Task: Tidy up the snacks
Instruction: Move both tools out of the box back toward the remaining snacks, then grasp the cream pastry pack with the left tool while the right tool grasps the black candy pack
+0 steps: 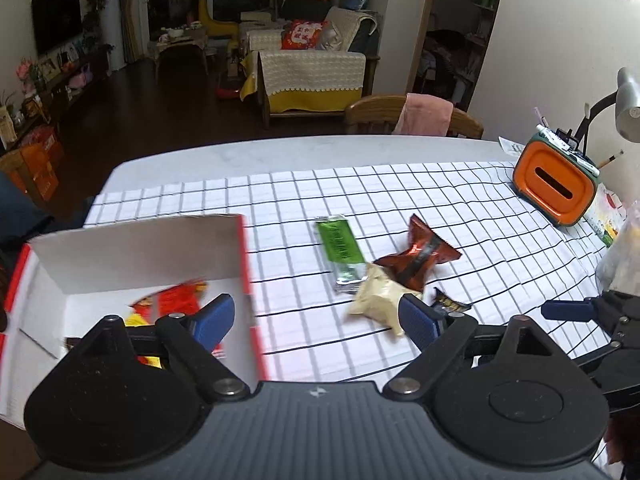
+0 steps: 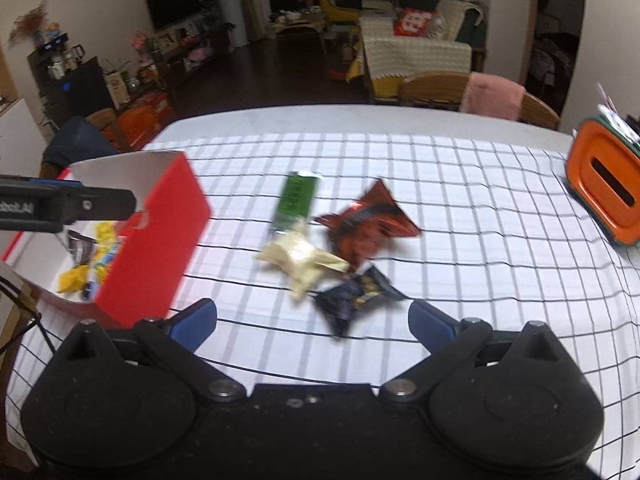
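A desk covered with a white cloth (image 2: 460,208) printed in a black grid stood in a dim living room. At its left side sat an open red box (image 2: 160,240) with a white interior. Several wrapped snacks in yellow and red (image 2: 102,240) already lay inside it, so part of the sorting looked done.

Four packets were left on the cloth, gathered near the middle. A green bar (image 1: 340,252) lay farthest from the cameras. A red-brown foil pack (image 1: 420,258) sat just right of it. A cream packet (image 1: 380,300) touched the near end of the green bar. A small dark packet (image 2: 356,300) lay nearest, beside the cream one. These four appeared to be what remained to go into the box.

The left tongs (image 1: 316,318) hung spread wide and held nothing, one blue pad over the box's edge, the other by the cream packet. The right tongs (image 2: 312,320) were also spread wide and empty, poised just short of the dark packet.

An orange tissue holder (image 1: 554,188) stood at the far right of the desk.
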`<action>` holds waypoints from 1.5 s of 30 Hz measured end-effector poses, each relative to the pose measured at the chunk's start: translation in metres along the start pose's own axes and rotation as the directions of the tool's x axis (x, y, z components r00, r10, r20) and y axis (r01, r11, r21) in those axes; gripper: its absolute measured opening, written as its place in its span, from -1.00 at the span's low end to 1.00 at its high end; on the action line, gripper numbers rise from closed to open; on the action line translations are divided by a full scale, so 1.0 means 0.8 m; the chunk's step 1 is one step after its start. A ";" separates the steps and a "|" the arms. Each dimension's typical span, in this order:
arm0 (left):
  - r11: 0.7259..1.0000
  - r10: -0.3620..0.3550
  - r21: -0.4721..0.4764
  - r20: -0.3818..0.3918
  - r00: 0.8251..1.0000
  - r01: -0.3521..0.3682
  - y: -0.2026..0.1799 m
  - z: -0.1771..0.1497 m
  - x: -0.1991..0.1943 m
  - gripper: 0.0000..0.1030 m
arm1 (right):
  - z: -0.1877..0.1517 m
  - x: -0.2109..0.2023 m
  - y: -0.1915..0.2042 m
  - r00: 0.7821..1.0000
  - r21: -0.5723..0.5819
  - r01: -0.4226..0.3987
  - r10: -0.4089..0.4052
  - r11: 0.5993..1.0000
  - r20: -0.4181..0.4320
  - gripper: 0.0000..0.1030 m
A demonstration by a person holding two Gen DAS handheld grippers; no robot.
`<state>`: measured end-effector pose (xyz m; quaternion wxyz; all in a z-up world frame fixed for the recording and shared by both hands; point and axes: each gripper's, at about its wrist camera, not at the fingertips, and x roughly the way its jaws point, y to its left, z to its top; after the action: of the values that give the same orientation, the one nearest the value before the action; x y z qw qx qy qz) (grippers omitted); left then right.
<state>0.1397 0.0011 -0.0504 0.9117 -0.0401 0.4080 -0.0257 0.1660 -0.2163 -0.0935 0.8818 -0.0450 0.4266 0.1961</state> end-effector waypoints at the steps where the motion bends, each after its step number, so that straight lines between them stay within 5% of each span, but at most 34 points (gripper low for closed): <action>1: 1.000 0.000 0.000 -0.002 1.000 0.000 -0.007 0.000 0.004 0.74 | -0.001 0.003 -0.007 1.000 0.003 0.004 -0.004 1.000 -0.003 0.98; 18: 0.990 0.088 -0.104 -0.099 0.991 -0.099 -0.066 0.010 0.113 0.74 | 0.000 0.075 -0.074 0.991 -0.152 -0.112 0.099 0.982 -0.087 0.93; 31: 0.964 0.159 -0.164 -0.268 0.950 -0.207 -0.079 0.021 0.203 0.74 | 0.009 0.142 -0.069 0.975 -0.281 -0.184 0.139 0.942 -0.173 0.87; 42: 0.952 0.096 -0.235 -0.379 0.921 -0.196 -0.063 0.022 0.252 0.73 | 0.024 0.171 -0.065 0.960 -0.277 -0.233 0.174 0.932 -0.221 0.85; 45: 0.955 0.076 -0.235 -0.397 0.915 -0.181 -0.064 0.019 0.258 0.60 | 0.027 0.179 -0.065 0.954 -0.274 -0.236 0.170 0.932 -0.246 0.64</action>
<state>0.2882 -0.0655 -0.1885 0.8001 -0.1293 0.5799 0.0825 0.2819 -0.2144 -0.1950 0.7873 -0.1553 0.4881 0.3432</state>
